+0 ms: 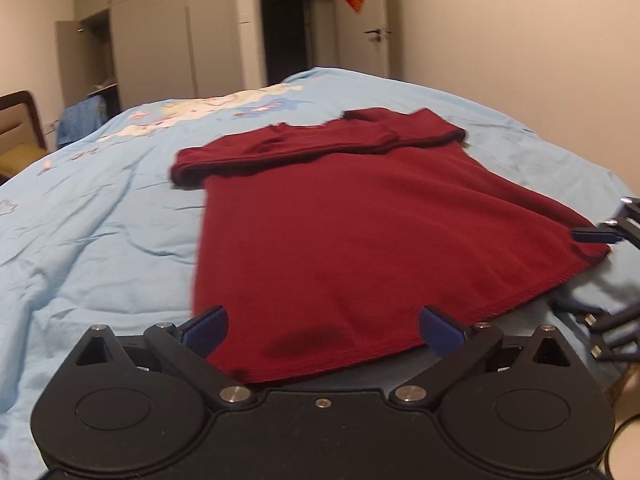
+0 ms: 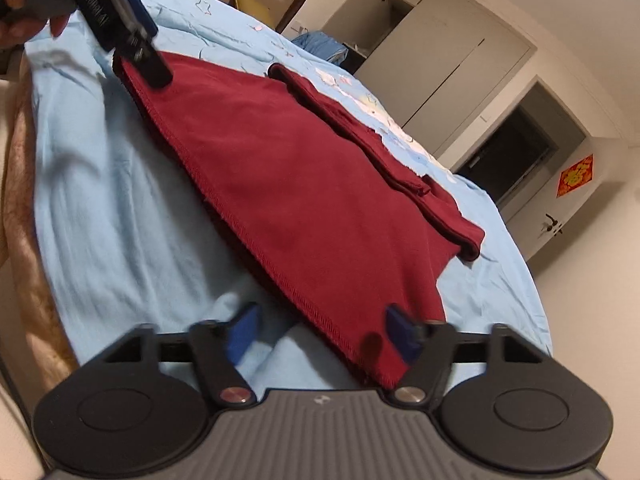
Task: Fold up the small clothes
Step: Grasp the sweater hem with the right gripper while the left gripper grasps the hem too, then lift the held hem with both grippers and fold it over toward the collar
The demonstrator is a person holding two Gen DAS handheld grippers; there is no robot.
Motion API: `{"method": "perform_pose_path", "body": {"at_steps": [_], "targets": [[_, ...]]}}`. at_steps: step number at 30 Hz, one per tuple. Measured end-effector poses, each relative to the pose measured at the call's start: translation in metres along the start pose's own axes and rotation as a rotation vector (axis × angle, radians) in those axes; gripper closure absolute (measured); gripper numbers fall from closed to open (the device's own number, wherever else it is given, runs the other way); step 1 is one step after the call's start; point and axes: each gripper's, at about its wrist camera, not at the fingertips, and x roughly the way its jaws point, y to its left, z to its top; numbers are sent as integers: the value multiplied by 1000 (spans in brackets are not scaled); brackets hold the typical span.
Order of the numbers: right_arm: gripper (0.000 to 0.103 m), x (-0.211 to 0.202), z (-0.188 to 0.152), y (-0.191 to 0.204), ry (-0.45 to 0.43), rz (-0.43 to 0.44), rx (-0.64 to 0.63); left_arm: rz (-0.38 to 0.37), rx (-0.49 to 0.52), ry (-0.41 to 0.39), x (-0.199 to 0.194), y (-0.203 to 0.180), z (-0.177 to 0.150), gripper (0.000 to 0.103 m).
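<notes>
With both sleeves already folded across the dark red shirt (image 1: 360, 232) lying flat on the blue bedspread (image 1: 100, 208), my left tongs (image 1: 324, 330) and right tongs (image 2: 320, 332) stood wide open and empty at its hem corners, the lengthwise fold undone.

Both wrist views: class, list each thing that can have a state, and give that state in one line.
Red shirt: flat on the bed, sleeves folded in, not yet folded in half.
Left gripper: open, at the hem.
Right gripper: open, at the hem corner.
Wardrobe door: open.
Room door: shut.
Blue bedsheet: wrinkled.

black gripper (image 1: 323, 330), blue fingertips (image 1: 440, 330), silver screws
</notes>
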Motion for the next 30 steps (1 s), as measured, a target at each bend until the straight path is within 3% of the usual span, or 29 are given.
{"method": "perform_pose_path", "body": {"at_steps": [1,4,6,10,16,21,24,25,30], "targets": [[58,1,2,0,-4,0,3,-17,15,1,2,-5,0,1],[69,6,7,-1,-16,11,22,-48,72,18,9,-24,-2,1],[77,5,11,-9,-29,58,100,-66,108,25,13,-37,-6,1],[86,4,19,-36,-68,124,276,-71,190,33,23,-59,-11,1],[89,8,23,-68,-97,206,486,-16,271,7,40,-85,-7,3],[90,9,23,-80,-113,213,536,31,309,-17,51,-90,-2,17],[90,7,23,-81,-120,208,533,61,310,-45,47,-83,-2,39],[91,7,22,-80,-122,204,531,74,312,-48,46,-79,-3,51],[91,2,20,-78,-129,192,531,173,356,-42,35,-56,-12,73]]}}
